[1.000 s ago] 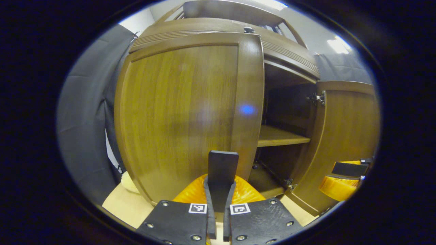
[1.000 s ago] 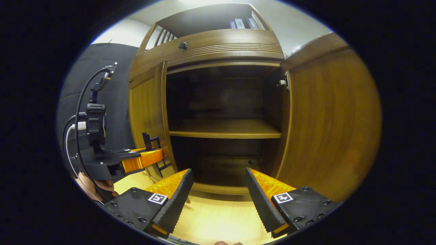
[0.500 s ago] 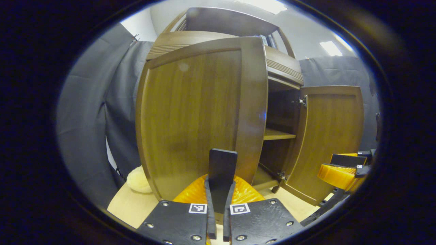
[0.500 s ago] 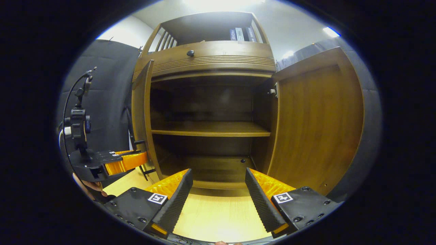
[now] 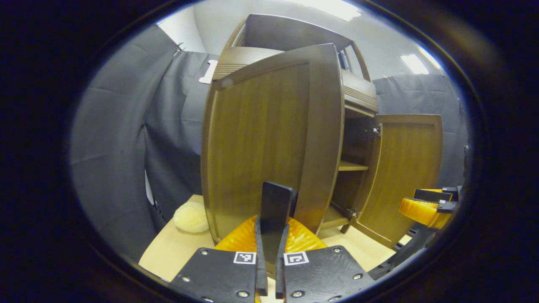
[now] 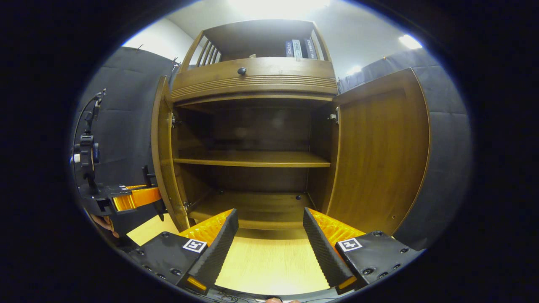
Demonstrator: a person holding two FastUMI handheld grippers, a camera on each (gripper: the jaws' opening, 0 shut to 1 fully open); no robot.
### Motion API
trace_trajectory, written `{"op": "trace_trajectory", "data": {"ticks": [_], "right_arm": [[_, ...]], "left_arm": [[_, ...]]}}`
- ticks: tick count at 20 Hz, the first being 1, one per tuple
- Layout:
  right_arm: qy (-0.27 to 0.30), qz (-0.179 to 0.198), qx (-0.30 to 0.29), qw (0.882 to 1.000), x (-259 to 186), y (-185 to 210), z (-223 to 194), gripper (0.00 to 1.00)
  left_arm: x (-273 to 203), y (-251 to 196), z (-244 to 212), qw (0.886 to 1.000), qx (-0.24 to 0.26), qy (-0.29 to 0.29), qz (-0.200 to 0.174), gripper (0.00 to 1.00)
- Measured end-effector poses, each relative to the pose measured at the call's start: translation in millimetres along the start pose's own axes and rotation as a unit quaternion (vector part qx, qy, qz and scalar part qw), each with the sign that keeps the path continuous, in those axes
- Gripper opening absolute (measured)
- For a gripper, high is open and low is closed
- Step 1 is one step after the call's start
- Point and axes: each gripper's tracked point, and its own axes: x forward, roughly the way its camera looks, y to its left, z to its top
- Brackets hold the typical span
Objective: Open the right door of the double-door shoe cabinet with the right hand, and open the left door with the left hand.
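Pale yellow wooden worktop (image 6: 269,265) at the bottom of both views. Standing right on it, a tall brown wooden shoe cabinet (image 6: 252,80) with both doors swung open. Also lying on it, a soft, round, cream-coloured fluffy lump (image 5: 190,217), just beside the cabinet's left door. Inside the cabinet, one flat brown wooden shelf (image 6: 252,159) halfway up and a brown wooden bottom board (image 6: 252,204) below. Up on the cabinet's top, a few dark upright books (image 6: 298,48).

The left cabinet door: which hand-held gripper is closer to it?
Left. The left hand-held gripper is right at the left door, fingers closed; the right hand-held gripper sits back, open, facing the open cabinet.
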Motion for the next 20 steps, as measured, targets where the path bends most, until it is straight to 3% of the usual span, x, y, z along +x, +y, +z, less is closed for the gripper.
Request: {"op": "trace_trajectory", "data": {"ticks": [9, 11, 12, 14, 18, 20], "right_arm": [[0.001, 0.004, -0.001, 1.0, -9.6, 8.9, 2.3, 0.92], [0.0, 0.003, -0.004, 1.0, -12.7, 8.0, 3.0, 0.92], [0.0, 0.002, -0.005, 1.0, -14.7, 6.7, 3.4, 0.98], [0.002, 0.003, -0.004, 1.0, -16.8, 6.2, 2.5, 0.93], [0.003, 0.003, -0.007, 1.0, -20.8, 4.3, 3.8, 0.93], [0.004, 0.002, -0.009, 1.0, -20.0, 3.2, 4.7, 0.98]], "left_arm": [[-2.5, 11.8, 5.2, 0.999, -0.027, -0.016, 0.023, 0.1], [-2.4, 15.9, 6.4, 0.999, -0.024, -0.021, 0.026, 0.08], [-2.6, 18.9, 7.0, 0.999, -0.021, -0.023, 0.029, 0.09], [-2.1, 26.8, 7.7, 0.999, -0.02, -0.027, 0.039, 0.09], [-0.4, 48.5, 10.0, 0.998, 0.006, -0.038, 0.054, 0.08], [-3.2, 47.5, 13.3, 0.998, 0.001, -0.043, 0.04, 0.08]]}}
